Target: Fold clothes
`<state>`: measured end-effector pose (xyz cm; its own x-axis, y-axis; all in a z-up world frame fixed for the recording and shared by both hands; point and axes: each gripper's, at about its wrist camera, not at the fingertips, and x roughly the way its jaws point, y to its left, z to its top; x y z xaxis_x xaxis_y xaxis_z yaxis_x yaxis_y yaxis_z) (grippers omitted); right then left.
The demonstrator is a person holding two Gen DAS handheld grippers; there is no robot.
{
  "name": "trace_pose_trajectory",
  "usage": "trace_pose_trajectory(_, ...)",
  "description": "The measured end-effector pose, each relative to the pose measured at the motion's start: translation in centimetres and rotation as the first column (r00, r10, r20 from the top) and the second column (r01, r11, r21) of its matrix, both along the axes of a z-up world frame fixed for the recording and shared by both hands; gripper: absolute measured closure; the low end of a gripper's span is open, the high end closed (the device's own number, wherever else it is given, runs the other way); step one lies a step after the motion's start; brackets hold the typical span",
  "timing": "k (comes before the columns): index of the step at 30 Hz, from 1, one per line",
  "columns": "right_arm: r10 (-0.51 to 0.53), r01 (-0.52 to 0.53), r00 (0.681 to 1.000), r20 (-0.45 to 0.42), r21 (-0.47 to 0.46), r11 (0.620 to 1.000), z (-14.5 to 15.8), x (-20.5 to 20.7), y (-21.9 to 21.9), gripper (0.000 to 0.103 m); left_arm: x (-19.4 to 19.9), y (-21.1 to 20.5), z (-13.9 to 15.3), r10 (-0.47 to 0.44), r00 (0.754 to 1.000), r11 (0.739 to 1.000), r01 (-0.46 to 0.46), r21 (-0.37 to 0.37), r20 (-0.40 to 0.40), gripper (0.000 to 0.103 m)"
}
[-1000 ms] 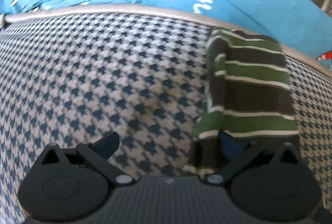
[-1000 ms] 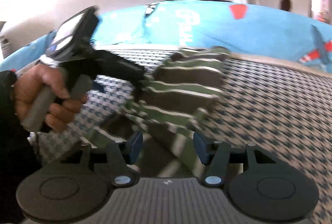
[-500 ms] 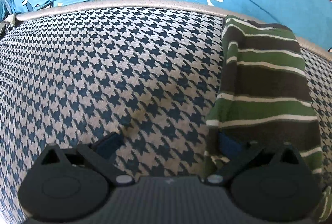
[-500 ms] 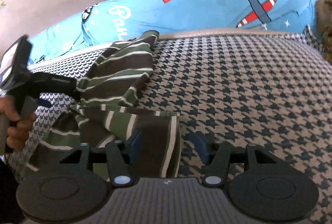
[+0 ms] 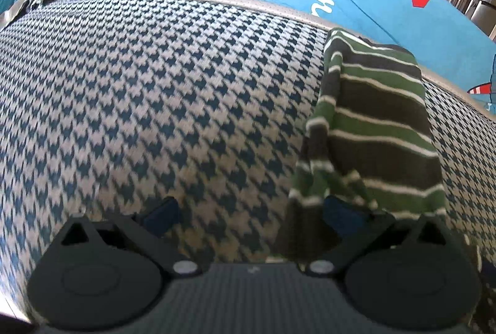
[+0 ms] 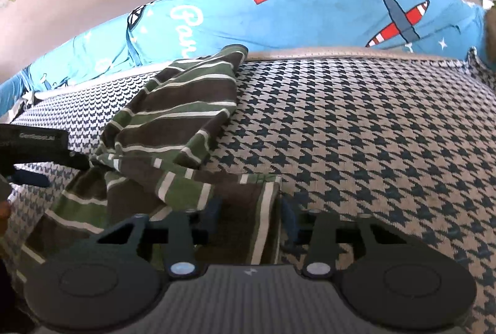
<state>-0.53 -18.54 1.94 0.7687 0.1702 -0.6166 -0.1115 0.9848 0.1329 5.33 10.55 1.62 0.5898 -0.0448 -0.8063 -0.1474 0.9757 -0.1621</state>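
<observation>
The left gripper [image 5: 249, 213] is spread wide, its blue-padded fingers [image 5: 161, 211] low over the blue-and-cream houndstooth cushion [image 5: 148, 92]; the right-hand finger lies under or against the near left edge of the green, brown and white striped knit garment [image 5: 375, 129], but nothing sits between the two fingers. The right gripper [image 6: 248, 214] is parted to a middling width, with the near corner of the striped garment [image 6: 173, 123] lying between its fingers; whether the pads touch the cloth cannot be told. The garment lies loosely folded on the cushion, one layer lapped over another, stretching from the near edge toward the back seam. In the right wrist view the left gripper shows as a black body at the garment's left edge. Behind the cushion runs a bright blue printed cover [image 6: 310, 15] with white lettering, a red shape and an aeroplane.
</observation>
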Motion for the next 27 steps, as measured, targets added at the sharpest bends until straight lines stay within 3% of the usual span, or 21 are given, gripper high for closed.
trace_pose_trajectory(2,0.004,-0.004,1.0,0.009,-0.008,1.0,-0.2,0.1,0.2,0.082,-0.7,0.0,0.0,0.002,1.0,1.0,-0.002,0.002,0.005,0.0)
trace_pose_trajectory(5,0.017,-0.017,1.0,0.025,-0.013,1.0,-0.2,-0.1,0.6,0.093,-1.3,0.1,0.0,0.007,1.0,1.0,-0.007,0.005,0.01,0.0)
trace_pose_trajectory(18,0.163,-0.176,0.973,0.162,0.065,0.982,4.0,-7.0,3.5,0.094,-3.6,0.2,0.2,0.001,1.0,1.0,-0.001,0.0,0.02,0.0)
trace_pose_trajectory(24,0.225,-0.251,0.948,0.227,0.094,0.963,6.0,-10.2,4.9,0.094,-4.7,0.2,0.4,-0.03,0.999,0.999,0.03,-0.011,0.022,0.0)
trace_pose_trajectory(27,0.314,-0.338,0.921,0.23,0.075,0.938,6.2,-11.5,7.1,0.095,-5.2,0.7,0.6,-0.035,0.999,0.999,0.035,-0.033,0.023,0.0)
